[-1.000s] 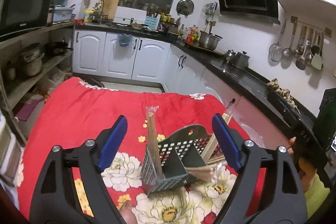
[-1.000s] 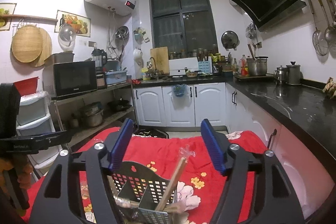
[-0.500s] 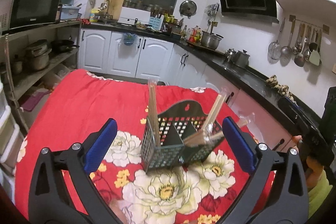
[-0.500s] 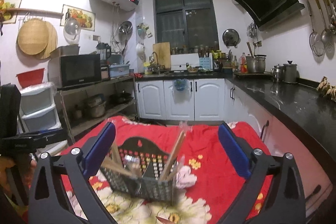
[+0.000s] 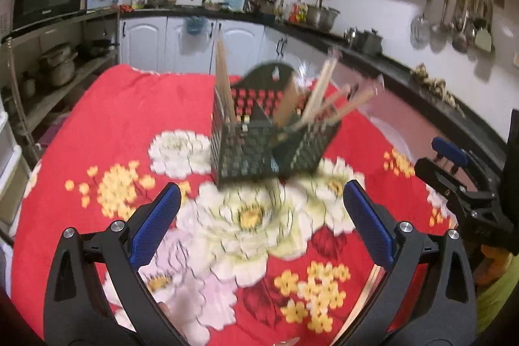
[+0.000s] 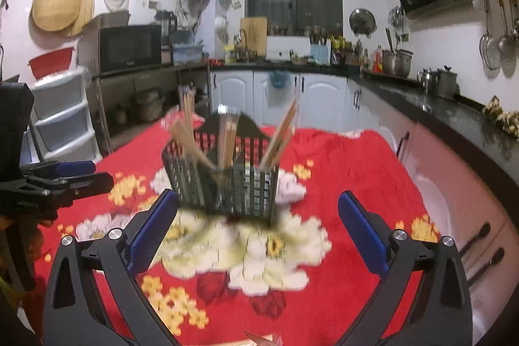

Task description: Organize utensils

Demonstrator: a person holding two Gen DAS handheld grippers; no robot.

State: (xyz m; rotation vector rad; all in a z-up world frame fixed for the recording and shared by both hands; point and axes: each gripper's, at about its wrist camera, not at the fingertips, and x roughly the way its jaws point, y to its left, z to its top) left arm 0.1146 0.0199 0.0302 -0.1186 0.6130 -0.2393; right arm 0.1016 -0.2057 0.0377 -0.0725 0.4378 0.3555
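Observation:
A dark perforated utensil caddy [image 5: 269, 141] stands upright on the red floral tablecloth [image 5: 113, 125]. Bundles of wooden chopsticks [image 5: 324, 96] stick up out of its compartments. It also shows in the right wrist view [image 6: 223, 184], with chopsticks [image 6: 227, 135] leaning in it. My left gripper [image 5: 259, 216] is open and empty, back from the caddy on its near side. My right gripper [image 6: 256, 222] is open and empty, also short of the caddy. Each gripper shows at the edge of the other's view: the right one [image 5: 454, 171], the left one [image 6: 65, 177].
A black kitchen counter [image 5: 405, 80] runs along the right with pots and hanging ladles. A shelf unit with a microwave [image 6: 129, 47] and plastic drawers [image 6: 58, 115] stands on the left. White cabinets [image 6: 279, 99] line the back wall.
Both grippers have pulled back from the caddy and away from it. The caddy, earlier between the fingers, now stands free farther ahead on the cloth.

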